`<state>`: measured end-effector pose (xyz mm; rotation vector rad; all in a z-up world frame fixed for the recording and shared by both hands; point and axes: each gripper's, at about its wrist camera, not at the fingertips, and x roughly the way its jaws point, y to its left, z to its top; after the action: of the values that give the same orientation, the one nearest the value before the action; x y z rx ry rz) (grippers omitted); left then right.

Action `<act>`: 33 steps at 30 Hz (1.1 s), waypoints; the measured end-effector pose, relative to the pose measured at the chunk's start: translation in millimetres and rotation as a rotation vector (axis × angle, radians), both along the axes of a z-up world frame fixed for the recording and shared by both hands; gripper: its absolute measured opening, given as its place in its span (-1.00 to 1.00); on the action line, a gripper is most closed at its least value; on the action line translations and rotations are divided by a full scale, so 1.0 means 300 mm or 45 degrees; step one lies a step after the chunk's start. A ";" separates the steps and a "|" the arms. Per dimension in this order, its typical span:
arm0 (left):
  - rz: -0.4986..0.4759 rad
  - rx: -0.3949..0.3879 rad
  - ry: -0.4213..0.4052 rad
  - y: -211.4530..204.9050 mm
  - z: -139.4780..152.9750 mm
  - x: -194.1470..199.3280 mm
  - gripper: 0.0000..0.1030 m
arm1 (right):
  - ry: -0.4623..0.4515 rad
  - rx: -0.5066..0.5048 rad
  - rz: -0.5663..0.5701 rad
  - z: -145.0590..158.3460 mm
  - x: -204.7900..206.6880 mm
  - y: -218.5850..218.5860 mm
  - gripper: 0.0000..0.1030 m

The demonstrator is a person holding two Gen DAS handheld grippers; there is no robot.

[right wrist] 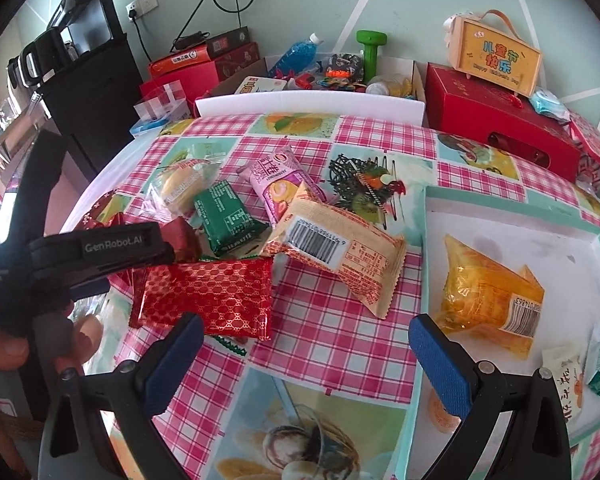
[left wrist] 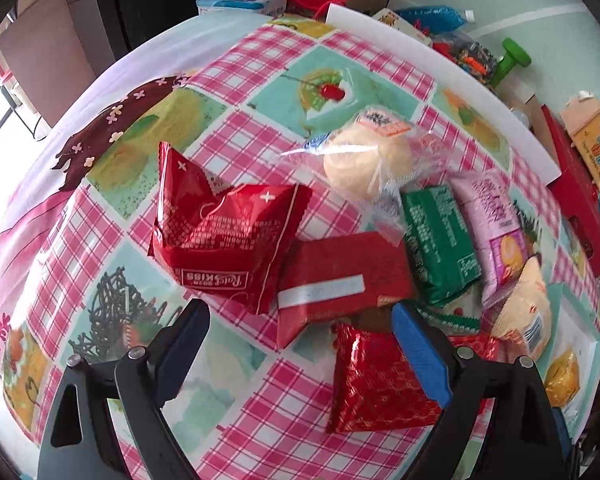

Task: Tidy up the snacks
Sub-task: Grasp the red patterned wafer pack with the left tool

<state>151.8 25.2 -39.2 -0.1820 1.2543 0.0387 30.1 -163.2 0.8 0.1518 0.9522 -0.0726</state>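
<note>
A heap of wrapped snacks lies on the checked tablecloth. In the left wrist view my left gripper [left wrist: 300, 316] is open and empty, just above a plain red pack [left wrist: 340, 276], with a red Kiss pouch [left wrist: 224, 236] to its left and a red patterned pack [left wrist: 376, 384] under its right finger. A clear bun bag [left wrist: 368, 160], a green pack [left wrist: 440, 240] and a pink pack [left wrist: 496, 232] lie beyond. My right gripper [right wrist: 306, 340] is open and empty over the cloth, between the red patterned pack [right wrist: 208, 296] and a shallow teal-rimmed tray [right wrist: 512, 208] holding a yellow pack [right wrist: 488, 288].
The left gripper's body [right wrist: 100, 252] and the hand holding it show at the left of the right wrist view. A beige barcode pack [right wrist: 336, 244] lies mid-table. A white box of toys [right wrist: 312, 104], red gift boxes [right wrist: 500, 120] and a black cabinet [right wrist: 96, 80] stand behind.
</note>
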 end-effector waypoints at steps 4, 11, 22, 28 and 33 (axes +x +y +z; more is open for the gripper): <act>-0.021 0.015 0.033 -0.006 -0.006 -0.030 0.80 | -0.004 0.012 -0.024 0.004 -0.013 -0.026 1.00; -0.052 -0.094 0.085 -0.018 -0.029 -0.102 0.80 | 0.009 0.026 -0.068 0.005 -0.039 -0.071 1.00; -0.143 -0.088 0.049 -0.103 -0.007 -0.223 0.80 | 0.010 0.061 -0.129 0.024 -0.082 -0.132 1.00; -0.247 -0.062 0.037 -0.175 0.020 -0.218 0.80 | 0.041 0.061 -0.201 0.045 -0.118 -0.186 1.00; -0.348 -0.042 0.043 -0.262 0.008 -0.245 0.80 | 0.081 0.068 -0.260 0.043 -0.145 -0.239 1.00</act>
<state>78.2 -53.5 -36.7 -0.0374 1.3049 -0.2157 -13.3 -234.9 13.7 0.2975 1.0006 -0.2414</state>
